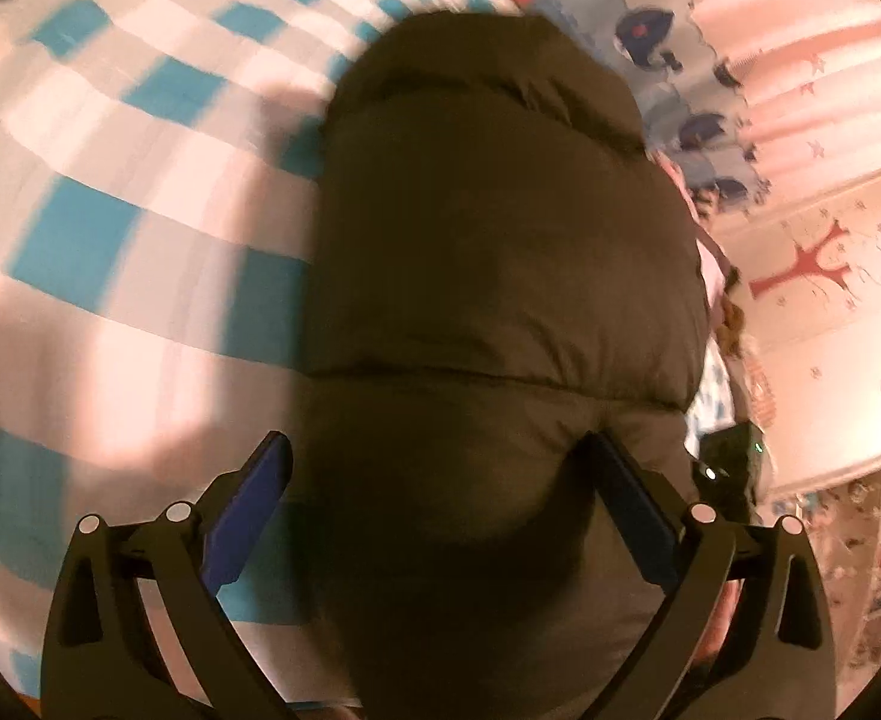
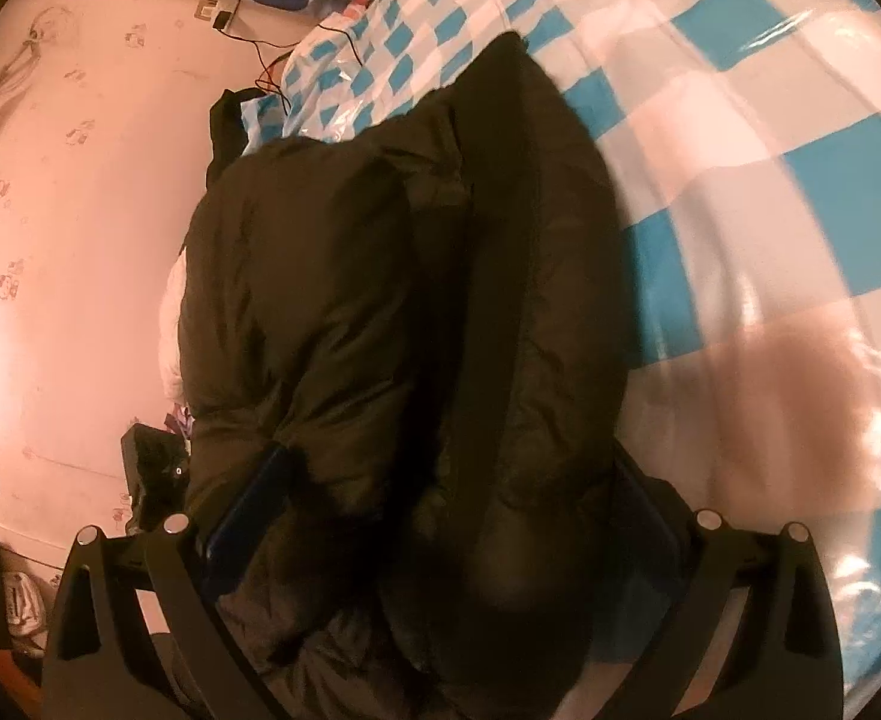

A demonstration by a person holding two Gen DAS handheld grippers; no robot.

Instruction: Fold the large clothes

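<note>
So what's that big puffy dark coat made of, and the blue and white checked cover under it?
The puffy dark coat looks like smooth, slightly shiny synthetic shell over soft padding: stitched seams split it into bulging sections. The blue and white checked cover looks like thin glossy plastic sheeting, since it crinkles and throws bright glare streaks, though it could be plastic laid over cloth.

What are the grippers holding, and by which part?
The dark puffer jacket lies bunched between the fingers of left gripper and right gripper; an actual grip cannot be told.
</note>
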